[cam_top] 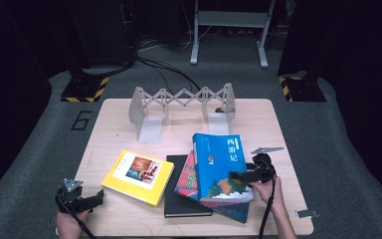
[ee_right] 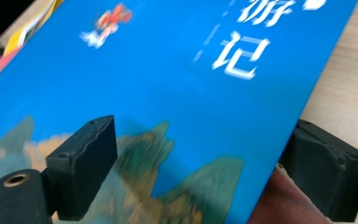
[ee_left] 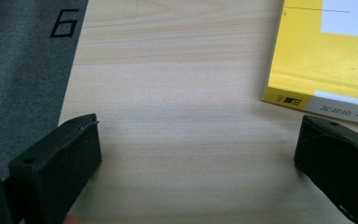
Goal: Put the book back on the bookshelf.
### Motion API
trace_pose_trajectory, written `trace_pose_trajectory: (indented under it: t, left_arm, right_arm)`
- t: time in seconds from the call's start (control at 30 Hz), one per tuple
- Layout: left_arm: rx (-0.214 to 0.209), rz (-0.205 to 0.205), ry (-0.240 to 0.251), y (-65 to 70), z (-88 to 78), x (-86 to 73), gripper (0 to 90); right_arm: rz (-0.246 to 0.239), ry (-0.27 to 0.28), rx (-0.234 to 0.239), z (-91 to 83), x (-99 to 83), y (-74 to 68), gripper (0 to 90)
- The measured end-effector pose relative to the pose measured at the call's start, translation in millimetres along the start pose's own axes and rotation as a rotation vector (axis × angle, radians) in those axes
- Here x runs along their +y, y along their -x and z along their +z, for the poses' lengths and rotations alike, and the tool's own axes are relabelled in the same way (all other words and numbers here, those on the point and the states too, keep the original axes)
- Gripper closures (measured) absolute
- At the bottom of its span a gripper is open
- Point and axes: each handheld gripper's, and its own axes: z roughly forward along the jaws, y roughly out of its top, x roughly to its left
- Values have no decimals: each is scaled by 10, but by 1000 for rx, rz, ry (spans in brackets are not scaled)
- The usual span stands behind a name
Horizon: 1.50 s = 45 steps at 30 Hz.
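A blue book point(cam_top: 221, 164) with white characters lies tilted on top of a red book point(cam_top: 186, 181), which rests partly on a black book point(cam_top: 179, 204). My right gripper point(cam_top: 238, 177) is at the blue book's right edge. In the right gripper view, one jaw sits on the blue cover point(ee_right: 168, 70) and the other under its edge, so the right gripper point(ee_right: 198, 163) is shut on it. A yellow book point(cam_top: 138, 175) lies flat to the left. My left gripper point(cam_top: 97, 196) stands open over bare wood near the front left corner, its jaws point(ee_left: 198, 154) wide apart, just short of the yellow book point(ee_left: 317, 60).
A grey expanding book rack point(cam_top: 181, 107) stands at the back of the wooden table point(cam_top: 119, 129). The table's left edge lies close to the left gripper, with grey floor and a marked 6 point(cam_top: 81, 120) beyond. A small grey tag point(cam_top: 308, 214) lies at the front right corner.
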Motion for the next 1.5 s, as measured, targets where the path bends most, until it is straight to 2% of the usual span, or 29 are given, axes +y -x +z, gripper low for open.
trace_pose_trajectory:
  t: [0.03,0.1,0.4,0.57,0.7,0.87,1.1,1.13,1.5]
  left_arm:
    - [0,0,0,0,0,0,4]
    - [0,0,-1,0,-1,0,4]
    - [0,0,0,-1,0,0,4]
    - [-1,-1,0,0,1,0,4]
    - [-1,-1,1,0,2,0,4]
    - [1,0,0,0,0,0,4]
    - [0,-1,0,0,0,0,5]
    - [0,0,0,0,0,0,5]
    - [9,-4,8,8,4,-3,5]
  right_arm:
    - [29,-20,7,90,56,46,33]
    - [30,-29,22,132,96,78,21]
    - [19,0,13,145,131,85,53]
    - [1,14,-17,126,137,12,66]
    - [10,26,5,138,127,23,78]
    - [-9,21,12,171,141,-53,76]
    - [4,34,7,180,131,-98,77]
    - [18,32,7,178,126,-115,77]
    - [27,50,-1,193,98,-219,78]
